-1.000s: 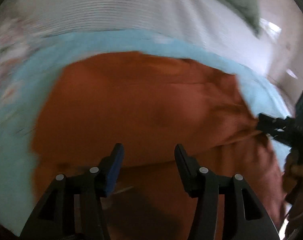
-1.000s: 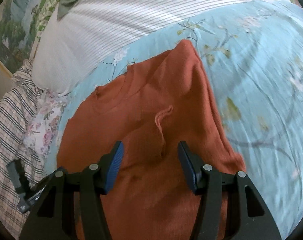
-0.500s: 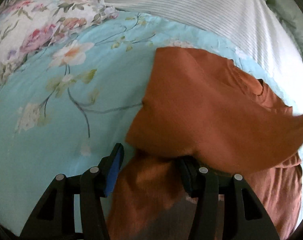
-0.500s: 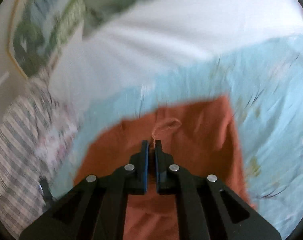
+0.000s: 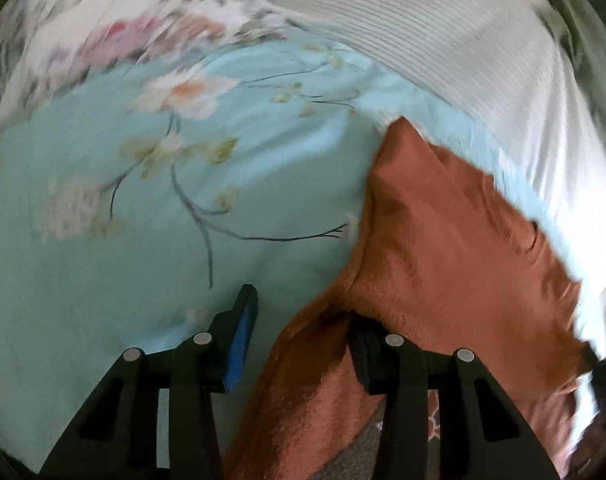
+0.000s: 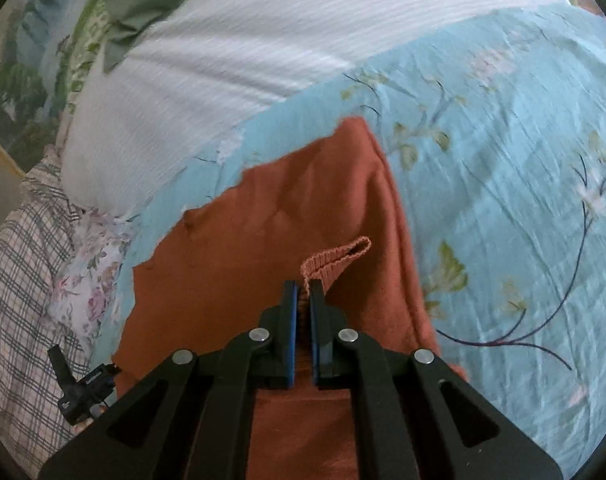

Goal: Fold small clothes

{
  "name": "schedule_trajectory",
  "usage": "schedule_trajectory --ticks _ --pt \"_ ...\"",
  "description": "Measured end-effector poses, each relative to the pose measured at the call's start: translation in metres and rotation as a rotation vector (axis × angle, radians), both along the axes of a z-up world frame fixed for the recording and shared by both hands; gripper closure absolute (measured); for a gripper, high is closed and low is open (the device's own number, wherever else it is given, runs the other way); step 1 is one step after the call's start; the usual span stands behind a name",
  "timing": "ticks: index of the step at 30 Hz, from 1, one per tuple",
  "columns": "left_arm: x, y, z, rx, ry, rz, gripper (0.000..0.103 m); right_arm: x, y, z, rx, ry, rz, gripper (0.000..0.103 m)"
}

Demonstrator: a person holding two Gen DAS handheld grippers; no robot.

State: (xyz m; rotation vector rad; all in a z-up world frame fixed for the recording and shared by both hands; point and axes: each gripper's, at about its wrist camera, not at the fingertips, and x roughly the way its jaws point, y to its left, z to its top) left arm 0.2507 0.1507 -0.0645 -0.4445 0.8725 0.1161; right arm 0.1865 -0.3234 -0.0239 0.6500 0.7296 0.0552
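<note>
Rust-orange knit garment (image 6: 263, 240) on my floral blue bedsheet (image 6: 503, 168): my right claw (image 6: 303, 292) pinched on its ribbed cuff (image 6: 335, 258); my left claw (image 5: 303, 320) spread wide, cloth draped over its right finger.

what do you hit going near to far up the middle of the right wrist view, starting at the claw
right claw → ribbed cuff → orange top → blue floral sheet → white striped pillow

Right gripper (image 6: 303, 300) pinches the orange sweater's (image 6: 231, 264) ribbed cuff (image 6: 337, 258), looping toward one o'clock over the blue sheet (image 6: 503, 200).
</note>
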Motion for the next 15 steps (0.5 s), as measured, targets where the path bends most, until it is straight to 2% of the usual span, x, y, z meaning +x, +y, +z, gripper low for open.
schedule_trajectory --ticks 2,5,8,9,11,12,14,15 --pt "-0.001 0.002 0.0 -0.018 -0.006 -0.007 0.059 0.002 0.004 0.001 -0.067 0.033 -0.013 0.097" --pt "-0.002 0.004 -0.001 -0.044 -0.006 -0.014 0.059 0.005 0.0 -0.005 -0.144 0.137 -0.076 0.095" --pt "-0.002 0.005 -0.002 -0.044 -0.009 -0.025 0.059 -0.01 0.0 0.012 -0.179 0.068 -0.146 0.095" --pt "-0.002 0.004 -0.001 -0.038 -0.01 -0.026 0.059 -0.012 0.005 0.02 -0.175 0.029 -0.137 0.095" --pt "-0.004 0.003 -0.002 -0.03 -0.009 -0.027 0.059 -0.006 0.016 0.021 -0.142 0.006 -0.061 0.093" --pt "-0.005 0.002 -0.001 -0.026 -0.007 -0.026 0.059 0.005 0.027 0.015 -0.123 0.029 0.009 0.093" --pt "-0.005 0.002 -0.001 -0.025 -0.003 -0.024 0.059 0.018 0.037 0.001 -0.128 0.081 0.067 0.092" --pt "-0.005 0.002 0.0 -0.026 0.0 -0.026 0.059 0.025 0.04 -0.012 -0.156 0.145 0.071 0.092"
